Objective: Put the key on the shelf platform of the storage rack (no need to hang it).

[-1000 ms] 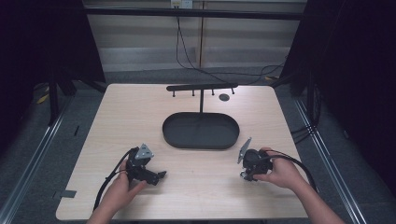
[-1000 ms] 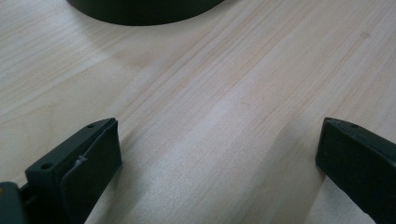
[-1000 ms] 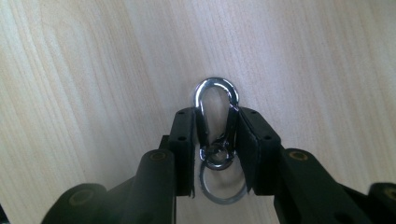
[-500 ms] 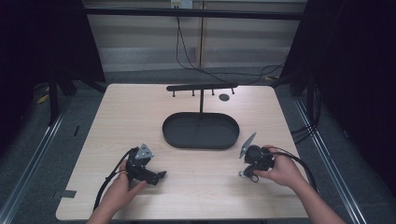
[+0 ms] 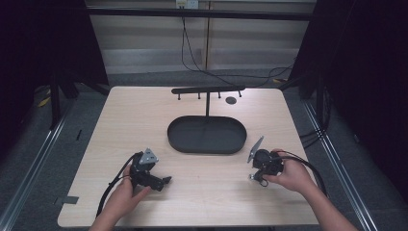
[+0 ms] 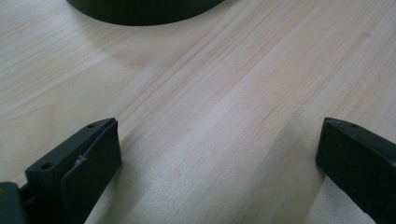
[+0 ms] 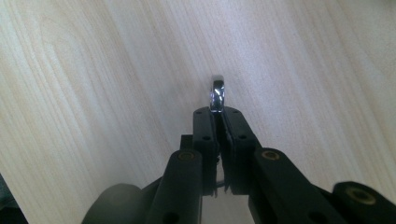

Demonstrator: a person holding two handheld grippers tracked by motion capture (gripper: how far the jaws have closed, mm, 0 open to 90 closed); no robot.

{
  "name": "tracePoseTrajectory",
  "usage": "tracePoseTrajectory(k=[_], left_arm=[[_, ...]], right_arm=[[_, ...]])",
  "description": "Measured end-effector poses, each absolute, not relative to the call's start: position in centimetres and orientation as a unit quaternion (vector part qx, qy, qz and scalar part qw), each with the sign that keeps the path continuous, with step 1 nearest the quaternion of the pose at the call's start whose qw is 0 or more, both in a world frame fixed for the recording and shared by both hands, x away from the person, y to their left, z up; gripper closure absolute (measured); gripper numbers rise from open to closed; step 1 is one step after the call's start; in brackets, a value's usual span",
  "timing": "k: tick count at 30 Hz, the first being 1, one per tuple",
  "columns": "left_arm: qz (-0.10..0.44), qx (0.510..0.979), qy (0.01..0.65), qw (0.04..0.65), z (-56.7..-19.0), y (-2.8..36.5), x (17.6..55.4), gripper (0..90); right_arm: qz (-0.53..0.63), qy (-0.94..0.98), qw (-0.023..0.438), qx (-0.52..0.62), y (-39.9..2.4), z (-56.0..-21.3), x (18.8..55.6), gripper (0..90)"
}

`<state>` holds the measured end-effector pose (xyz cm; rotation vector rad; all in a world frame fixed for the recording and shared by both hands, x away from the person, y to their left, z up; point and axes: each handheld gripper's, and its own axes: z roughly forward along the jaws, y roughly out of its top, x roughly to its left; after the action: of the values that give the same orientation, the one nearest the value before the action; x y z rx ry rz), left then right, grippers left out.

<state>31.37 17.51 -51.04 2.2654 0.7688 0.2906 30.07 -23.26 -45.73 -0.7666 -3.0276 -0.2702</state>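
In the high view, both forearms come in low over the pale wooden bench point(image 5: 144, 115), the left gripper point(image 5: 163, 182) lying level and the right gripper point(image 5: 256, 178) tipped down near the black oval tray point(image 5: 179, 139). The left gripper view has its jaws spread wide over bare wood, grasping nothing. In the right gripper view, the right gripper point(image 7: 218, 114) is clenched on a small shiny metal ring point(image 7: 217, 93), which stands edge-on with its long axis pointing away along the jaws.
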Motion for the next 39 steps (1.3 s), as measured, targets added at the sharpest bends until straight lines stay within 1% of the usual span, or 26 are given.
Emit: tracePoseTrajectory(k=[4, 11, 20, 39], left_arm=[[0.113, 0.878, 0.298, 0.358, -51.0, 17.5, 31.4, 0.0], [0.112, 0.878, 0.298, 0.357, -51.0, 17.5, 31.4, 0.0], [0.112, 0.878, 0.299, 0.357, -51.0, 17.5, 31.4, 0.0], [0.113, 0.878, 0.298, 0.357, -51.0, 17.5, 31.4, 0.0]], right_arm=[[-0.086, -0.967, -0.001, -0.241, -23.3, -45.7, 30.0, 85.6], [-0.084, -0.966, 0.012, -0.246, -23.3, -45.7, 30.0, 85.8], [-0.079, -0.965, 0.014, -0.251, -23.3, -45.2, 30.2, 85.8], [-0.088, -0.963, 0.003, -0.254, -22.0, -42.8, 31.5, 85.8]])
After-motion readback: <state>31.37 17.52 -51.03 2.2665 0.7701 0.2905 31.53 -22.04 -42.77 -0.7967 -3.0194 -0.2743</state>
